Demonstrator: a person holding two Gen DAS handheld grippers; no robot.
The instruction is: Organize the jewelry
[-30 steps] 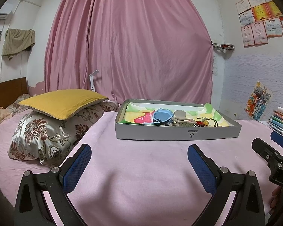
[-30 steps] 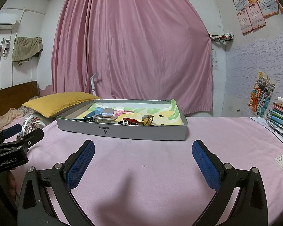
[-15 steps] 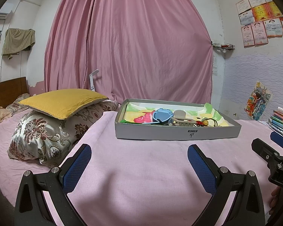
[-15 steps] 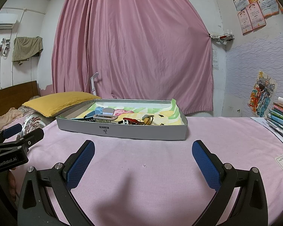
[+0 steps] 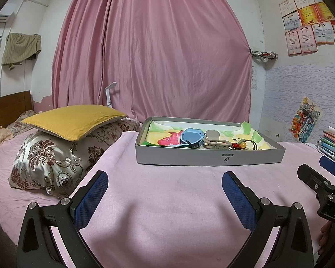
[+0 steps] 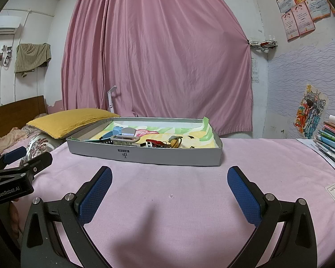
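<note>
Pink bed [image 5: 167, 201]; gray tray [image 5: 208, 157] wall hides part of jewelry [image 6: 163, 144].

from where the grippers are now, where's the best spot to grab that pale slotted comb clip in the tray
Probably the pale slotted clip is best taken across its long bar, descending from above with the right gripper. It lies flat and lengthwise just behind the grey tray's front wall, which blocks a level approach. The blue clip crowds its left end, so aim mid-bar. Both grippers are open and empty.
</note>
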